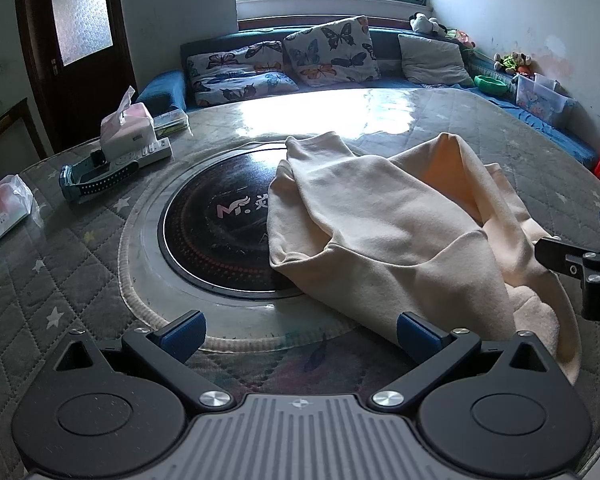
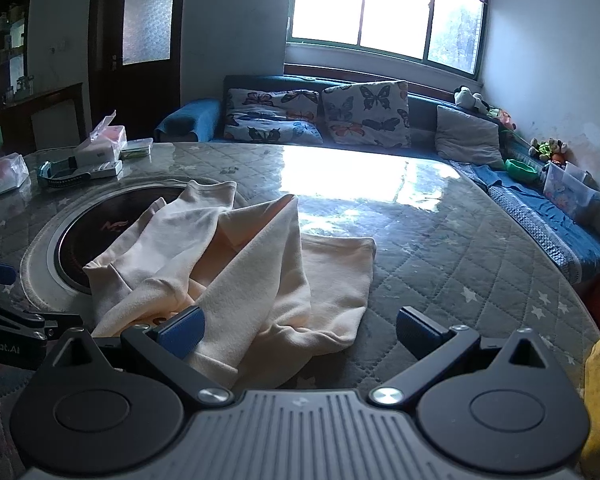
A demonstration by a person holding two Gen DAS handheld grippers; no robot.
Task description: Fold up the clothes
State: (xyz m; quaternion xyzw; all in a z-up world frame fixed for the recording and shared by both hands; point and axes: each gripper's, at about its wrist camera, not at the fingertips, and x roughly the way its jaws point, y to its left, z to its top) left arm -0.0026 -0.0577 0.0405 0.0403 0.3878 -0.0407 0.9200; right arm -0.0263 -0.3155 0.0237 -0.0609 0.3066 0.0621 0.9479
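Observation:
A cream garment (image 1: 396, 224) lies crumpled on the round quilted table (image 1: 80, 248), partly over the black hotplate (image 1: 220, 236) in its middle. In the right wrist view the same garment (image 2: 236, 256) spreads ahead and to the left. My left gripper (image 1: 300, 336) is open just above the table, its right finger at the cloth's near edge. My right gripper (image 2: 300, 332) is open too, with the cloth's near hem lying between and under its left finger. The right gripper shows at the left wrist view's right edge (image 1: 580, 264). Neither holds anything.
Tissue packs (image 1: 126, 128), a remote and a watch-like band (image 1: 96, 178) sit at the table's far left. Another tissue pack (image 1: 4, 212) lies at the left edge. A sofa with butterfly cushions (image 1: 328, 52) runs behind the table. A yellow object (image 2: 598, 392) is at my right.

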